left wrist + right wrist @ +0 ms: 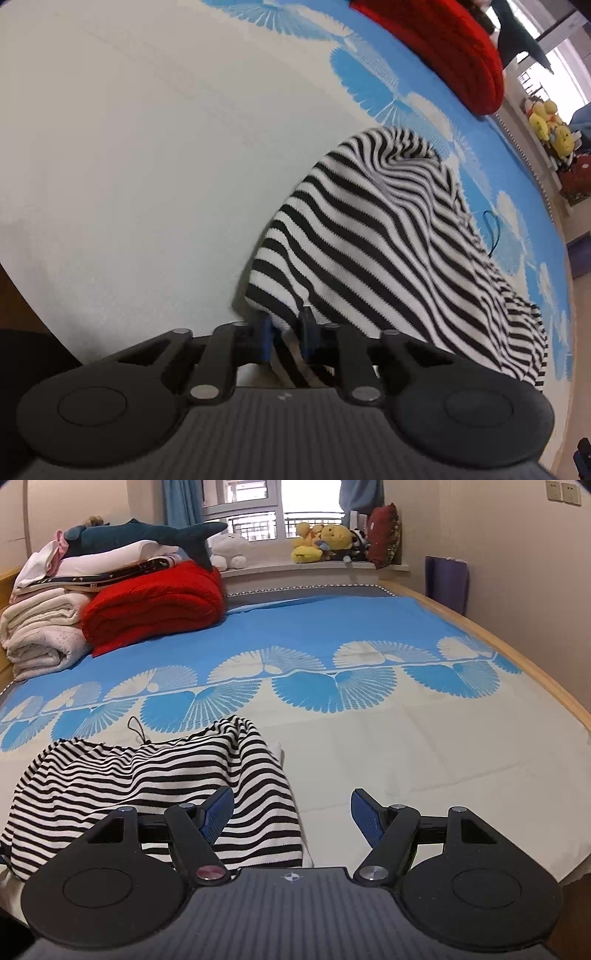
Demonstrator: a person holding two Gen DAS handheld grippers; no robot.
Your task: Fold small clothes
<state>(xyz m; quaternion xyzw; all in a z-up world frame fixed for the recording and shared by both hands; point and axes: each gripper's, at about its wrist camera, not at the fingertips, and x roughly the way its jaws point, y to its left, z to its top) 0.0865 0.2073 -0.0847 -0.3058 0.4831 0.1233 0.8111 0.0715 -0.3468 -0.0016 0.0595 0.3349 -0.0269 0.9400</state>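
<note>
Striped garment (155, 794): black-and-white knit, crumpled on the bed (406, 746), white zone of the bedsheet, at 8 o'clock in the right wrist view. Left tool (286, 328): clenched on the garment's near edge. Right tool (291, 816): released, nothing between its pads, left pad over the stripes.

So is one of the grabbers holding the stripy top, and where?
Yes: the left gripper pinches the striped top at its near edge. The right gripper is open, holding nothing.

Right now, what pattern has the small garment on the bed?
The garment has black and white stripes, seen best in the right wrist view.
</note>
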